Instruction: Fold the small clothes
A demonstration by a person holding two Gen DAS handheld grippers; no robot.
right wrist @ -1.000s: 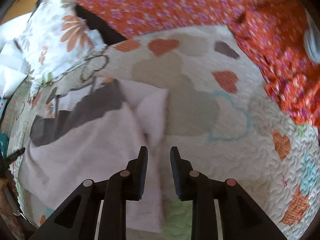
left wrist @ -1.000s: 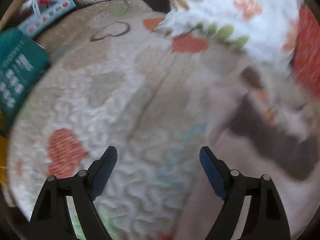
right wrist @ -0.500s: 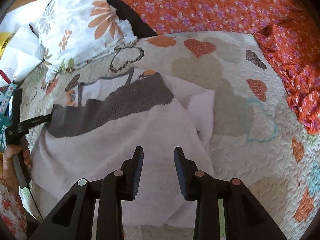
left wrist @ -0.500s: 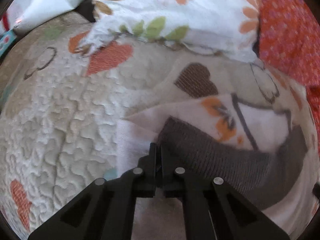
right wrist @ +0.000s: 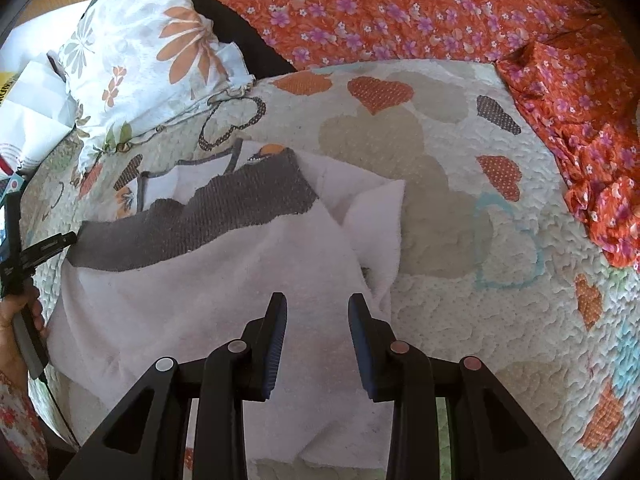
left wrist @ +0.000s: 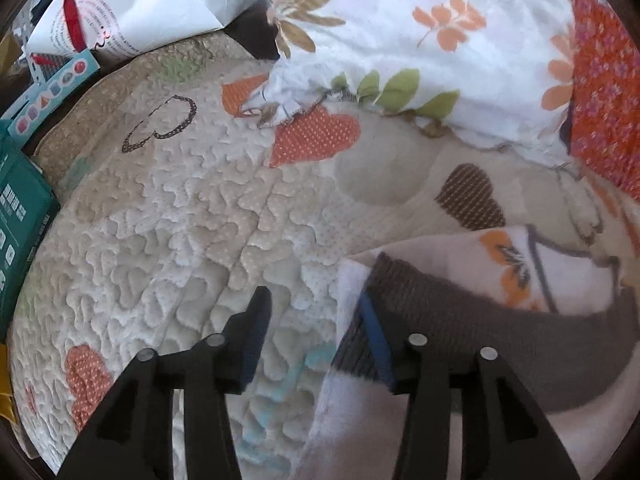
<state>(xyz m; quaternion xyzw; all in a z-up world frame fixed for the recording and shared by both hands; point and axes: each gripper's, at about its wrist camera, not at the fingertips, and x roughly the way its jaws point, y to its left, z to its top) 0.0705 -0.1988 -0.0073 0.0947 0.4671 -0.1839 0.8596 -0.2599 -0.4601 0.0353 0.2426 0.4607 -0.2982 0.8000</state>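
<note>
Garment (right wrist: 208, 292), pale with a dark band, lies folded on the quilt (right wrist: 460, 320), its corner just released as the left gripper (left wrist: 316, 320) has been opening beside it, while the right gripper (right wrist: 316, 320) hovers empty, jaws narrowly parted.

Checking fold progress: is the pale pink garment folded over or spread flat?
Partly folded: in the right wrist view the pale pink garment has its brown-banded edge doubled over it, and a flap overlaps on the right.

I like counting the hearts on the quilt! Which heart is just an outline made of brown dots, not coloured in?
The dotted-outline heart near the quilt's edge, beside the teal box. The orange heart and brown heart are filled in.
</note>
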